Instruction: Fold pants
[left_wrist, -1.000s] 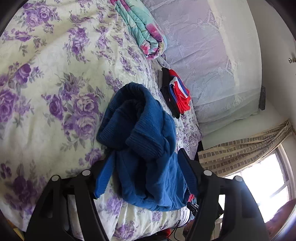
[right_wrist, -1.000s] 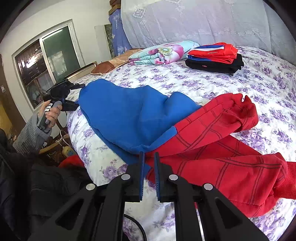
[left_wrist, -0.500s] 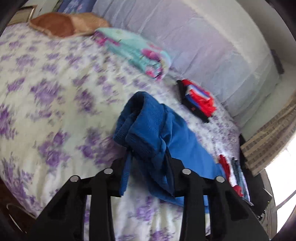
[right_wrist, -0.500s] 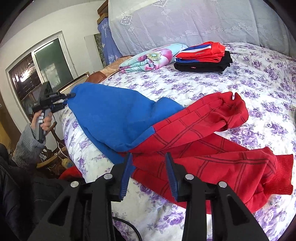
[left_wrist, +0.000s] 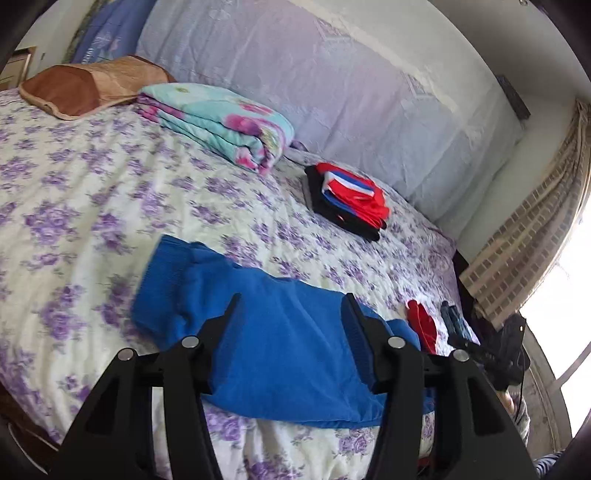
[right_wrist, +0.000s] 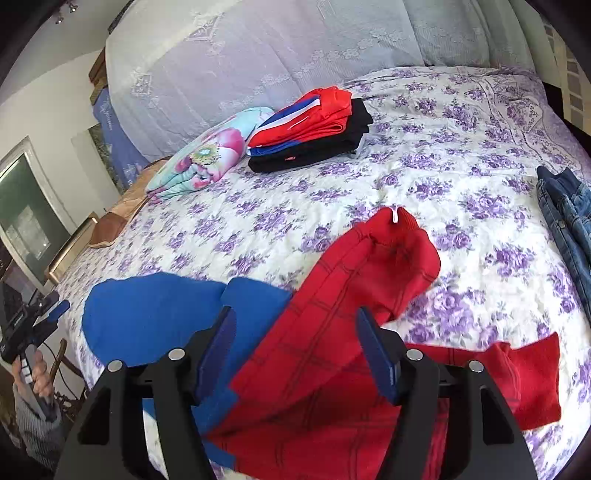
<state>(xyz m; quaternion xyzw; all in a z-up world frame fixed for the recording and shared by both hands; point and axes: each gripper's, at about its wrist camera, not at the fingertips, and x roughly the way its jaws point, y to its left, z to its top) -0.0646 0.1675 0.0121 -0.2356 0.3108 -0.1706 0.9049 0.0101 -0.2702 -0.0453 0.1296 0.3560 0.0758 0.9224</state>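
Observation:
The pants, blue (left_wrist: 280, 339) at one end and red (right_wrist: 332, 350) with a dark grid at the other, lie spread on the flowered bedspread (left_wrist: 92, 206). My left gripper (left_wrist: 291, 306) hovers over the blue end. Its jaws are opening, the cloth lies under them and the pads do not press on it. Over the red part near the blue seam is my right gripper (right_wrist: 295, 321), its jaws also opening wide with nothing pinched. A red cuff (right_wrist: 399, 236) points toward the headboard. The left gripper (right_wrist: 33, 321), held by a hand (right_wrist: 37, 369), shows at the left edge of the right wrist view.
A folded stack of red, blue and black clothes (right_wrist: 314, 129) sits near the headboard beside a folded floral blanket (left_wrist: 218, 122). A brown pillow (left_wrist: 85, 85) lies at the far left corner. Jeans (right_wrist: 569, 210) rest at the right bed edge. A curtain (left_wrist: 524, 236) hangs by the window.
The left gripper closed on the bunched blue end, then let go and rose; the blue cloth now lies flatter. The right gripper went from shut on the pants to wide open and shifted.

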